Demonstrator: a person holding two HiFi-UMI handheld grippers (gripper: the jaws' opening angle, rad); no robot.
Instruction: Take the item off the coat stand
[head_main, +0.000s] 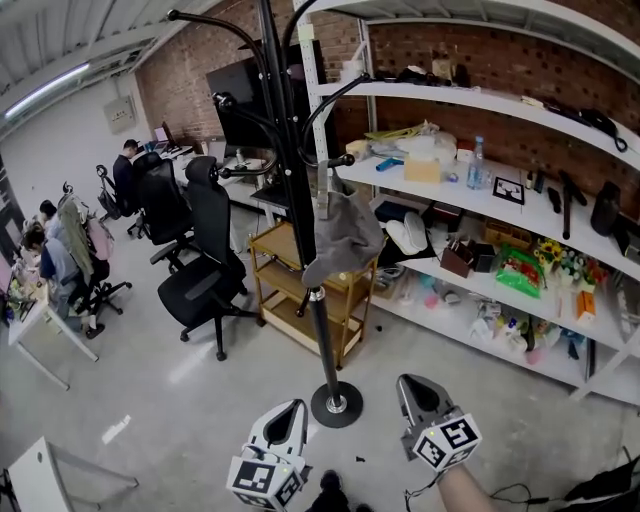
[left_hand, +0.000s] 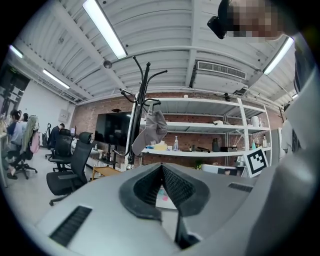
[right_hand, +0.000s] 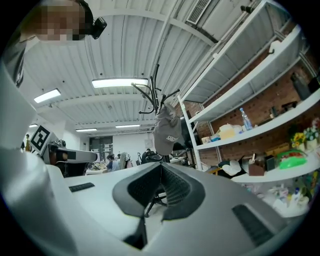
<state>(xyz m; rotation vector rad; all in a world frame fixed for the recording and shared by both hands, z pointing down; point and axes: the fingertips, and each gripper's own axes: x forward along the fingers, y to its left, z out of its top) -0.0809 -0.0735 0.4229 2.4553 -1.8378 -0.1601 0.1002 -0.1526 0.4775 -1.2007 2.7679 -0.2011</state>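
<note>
- Grey cap (head_main: 343, 238) hangs from a side hook of the black coat stand (head_main: 296, 180), ahead of both claws and higher than them, touched by neither.
- Left claw (head_main: 293, 408) has its jaws pressed together with nothing between them. In the left gripper view the cap shows above its tips, slightly to the left.
- Right claw (head_main: 410, 384) is also closed tight and empty. In the right gripper view the cap sits almost straight above its tips.
- The stand's round base (head_main: 336, 404) rests on the floor between the two claws, clear of both.
- A black office chair (head_main: 205, 262) stands ahead and left of the left claw.
- A wooden trolley (head_main: 285, 262) is just beyond the stand.
- White shelving (head_main: 470, 195) runs ahead and right of the right claw.
</note>
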